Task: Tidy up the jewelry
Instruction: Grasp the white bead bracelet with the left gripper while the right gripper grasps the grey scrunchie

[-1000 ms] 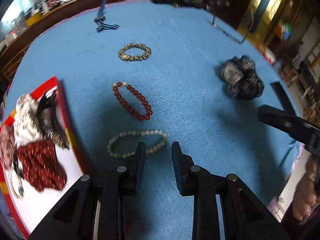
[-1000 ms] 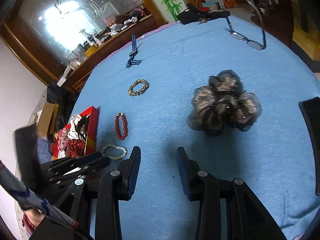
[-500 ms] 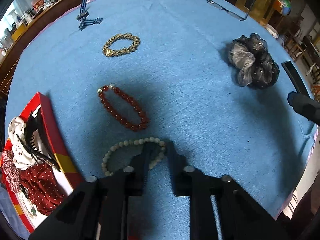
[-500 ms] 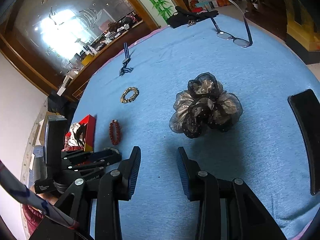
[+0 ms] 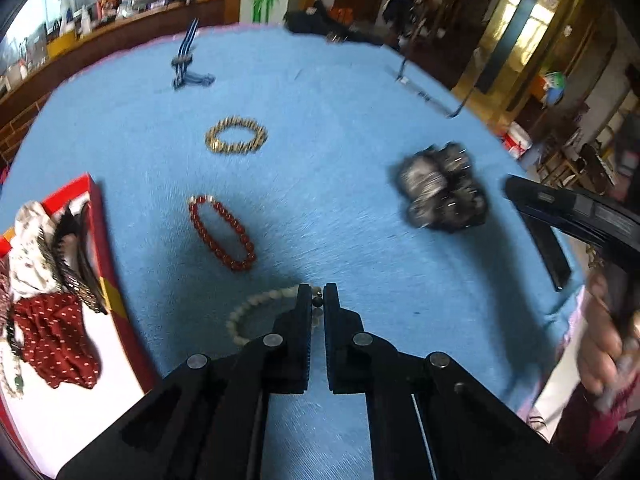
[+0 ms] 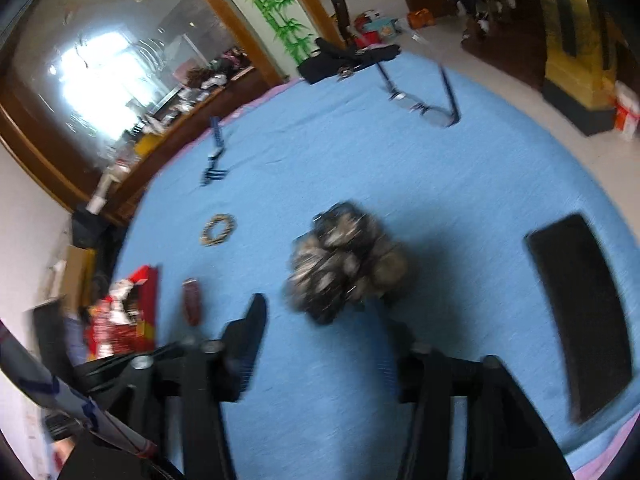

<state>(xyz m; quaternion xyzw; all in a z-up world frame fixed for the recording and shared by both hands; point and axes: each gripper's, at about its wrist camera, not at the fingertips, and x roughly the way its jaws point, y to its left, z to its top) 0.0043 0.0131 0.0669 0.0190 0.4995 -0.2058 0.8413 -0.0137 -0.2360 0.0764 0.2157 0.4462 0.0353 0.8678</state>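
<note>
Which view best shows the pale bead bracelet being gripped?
The left wrist view: the pale bead bracelet lies on the blue cloth with one end pinched in the left gripper. The right wrist view is blurred; there the bracelet cannot be made out near the left gripper.

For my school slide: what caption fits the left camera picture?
Left tool pinching the pale bead bracelet on the blue tablecloth, beside the red bracelet and red box.
</note>
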